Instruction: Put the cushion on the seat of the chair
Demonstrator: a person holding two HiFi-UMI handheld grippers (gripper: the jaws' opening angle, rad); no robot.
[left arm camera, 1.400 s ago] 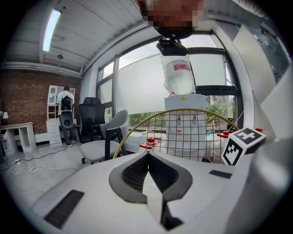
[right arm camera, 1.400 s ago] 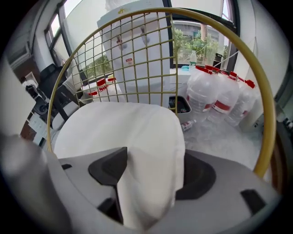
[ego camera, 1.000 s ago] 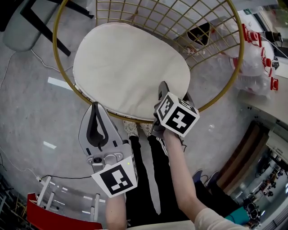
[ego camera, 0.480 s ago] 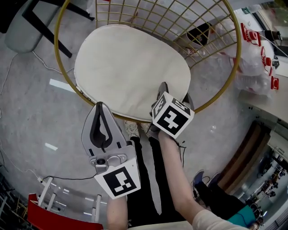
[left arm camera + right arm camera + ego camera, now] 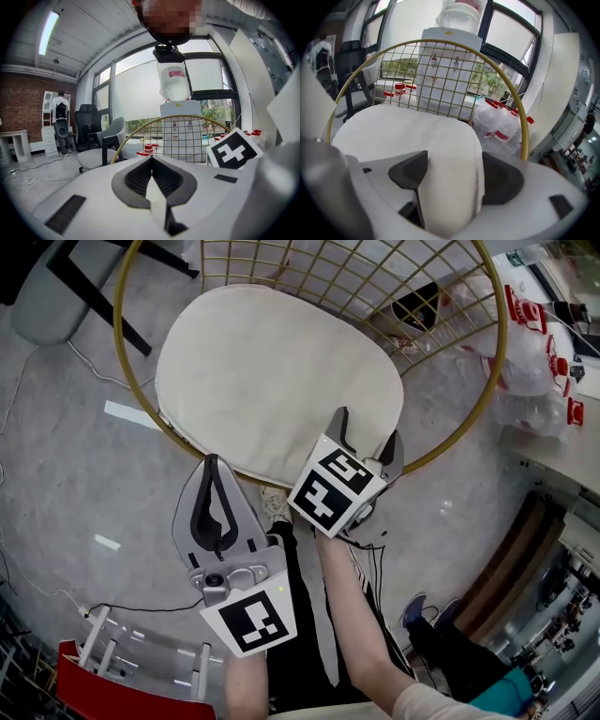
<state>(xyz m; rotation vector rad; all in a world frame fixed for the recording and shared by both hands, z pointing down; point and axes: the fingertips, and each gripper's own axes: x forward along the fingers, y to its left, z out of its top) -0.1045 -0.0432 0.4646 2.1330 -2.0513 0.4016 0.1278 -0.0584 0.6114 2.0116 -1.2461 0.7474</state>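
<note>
A cream oval cushion (image 5: 272,371) lies on the seat of a gold wire chair (image 5: 469,418). My right gripper (image 5: 367,432) is at the cushion's near right edge. One jaw lies over the cushion and the other stands just outside its edge, above the gold rim. In the right gripper view the cushion (image 5: 403,131) fills the gap between the pads of that gripper (image 5: 452,164), which is shut on it. My left gripper (image 5: 213,463) hovers off the seat's front edge. Its jaws are together with nothing in them, as the left gripper view (image 5: 151,159) also shows.
A grey office chair (image 5: 37,296) stands at the far left, with a white cable on the floor beside it. Water bottles with red caps (image 5: 534,352) crowd the right side. A red frame (image 5: 103,690) sits at the lower left. The person's legs are below the grippers.
The right gripper has rolled, its marker cube swinging down and left, while it stays on the cushion's edge. The left gripper has drifted slightly right and down. The cushion stays on the seat.
</note>
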